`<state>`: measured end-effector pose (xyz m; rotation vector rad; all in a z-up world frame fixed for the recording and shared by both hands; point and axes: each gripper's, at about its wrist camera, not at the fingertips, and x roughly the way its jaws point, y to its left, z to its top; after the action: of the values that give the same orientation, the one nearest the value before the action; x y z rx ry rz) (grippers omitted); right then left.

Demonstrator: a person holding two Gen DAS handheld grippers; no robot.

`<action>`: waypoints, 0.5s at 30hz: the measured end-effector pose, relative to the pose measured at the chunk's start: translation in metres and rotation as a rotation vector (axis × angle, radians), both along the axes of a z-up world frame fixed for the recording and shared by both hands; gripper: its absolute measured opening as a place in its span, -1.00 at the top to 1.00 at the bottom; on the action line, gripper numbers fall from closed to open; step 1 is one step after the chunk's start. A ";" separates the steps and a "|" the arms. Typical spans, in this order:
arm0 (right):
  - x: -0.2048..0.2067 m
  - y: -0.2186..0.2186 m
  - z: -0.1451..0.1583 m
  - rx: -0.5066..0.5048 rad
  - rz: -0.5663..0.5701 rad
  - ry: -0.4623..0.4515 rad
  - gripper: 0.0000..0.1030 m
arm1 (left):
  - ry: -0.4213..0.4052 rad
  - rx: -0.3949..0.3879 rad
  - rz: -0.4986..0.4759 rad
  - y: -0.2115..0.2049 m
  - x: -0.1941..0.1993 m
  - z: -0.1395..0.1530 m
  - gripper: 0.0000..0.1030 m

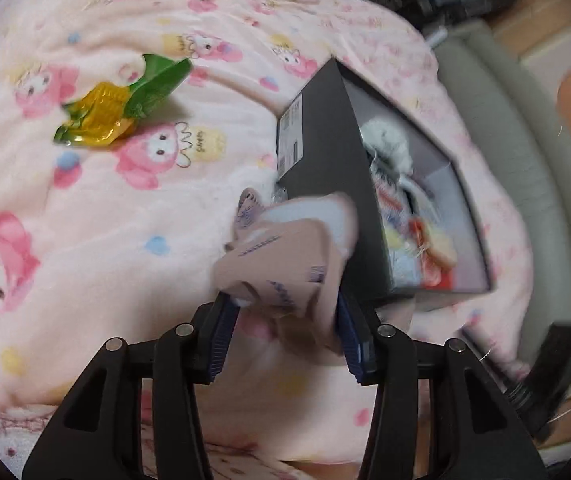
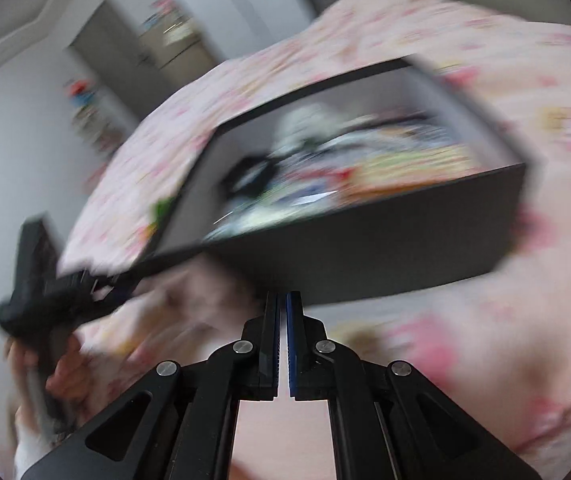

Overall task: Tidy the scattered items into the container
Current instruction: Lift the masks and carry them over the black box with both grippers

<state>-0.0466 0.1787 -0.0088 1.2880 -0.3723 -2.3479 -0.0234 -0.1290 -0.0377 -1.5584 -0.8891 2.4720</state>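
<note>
My left gripper (image 1: 285, 304) is shut on a beige snack packet (image 1: 285, 256) with blue print, held just left of the dark box (image 1: 325, 168). The box sits on the pink blanket and holds several packets and a white fluffy item (image 1: 389, 140). A green and yellow packet (image 1: 121, 104) lies on the blanket to the far left. My right gripper (image 2: 283, 300) is shut and empty, close to the near wall of the box (image 2: 385, 240). The right wrist view is blurred.
The pink cartoon-print blanket (image 1: 85, 208) covers the bed. A grey padded bed edge (image 1: 525, 152) runs along the right. The other hand-held gripper (image 2: 37, 300) shows at the left of the right wrist view. A doorway and shelves (image 2: 125, 60) stand behind.
</note>
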 end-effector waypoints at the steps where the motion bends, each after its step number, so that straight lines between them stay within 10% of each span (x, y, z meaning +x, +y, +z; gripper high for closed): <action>1: -0.004 0.014 0.001 -0.005 -0.036 -0.001 0.97 | -0.006 -0.008 -0.018 0.005 0.000 0.000 0.11; 8: -0.009 0.004 -0.003 -0.129 0.077 -0.077 0.83 | -0.214 -0.155 0.038 0.010 -0.016 -0.031 0.08; 12: -0.010 -0.044 -0.019 -0.105 0.230 -0.125 0.08 | -0.213 -0.151 -0.045 0.023 -0.013 -0.032 0.18; 15: -0.017 -0.070 -0.035 -0.124 0.263 -0.167 0.04 | -0.253 -0.034 -0.166 0.037 -0.005 -0.043 0.18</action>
<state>-0.0638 0.1086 -0.0434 1.3855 -0.3695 -1.9763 -0.0288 -0.0916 -0.0805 -1.9027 -0.7155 2.2226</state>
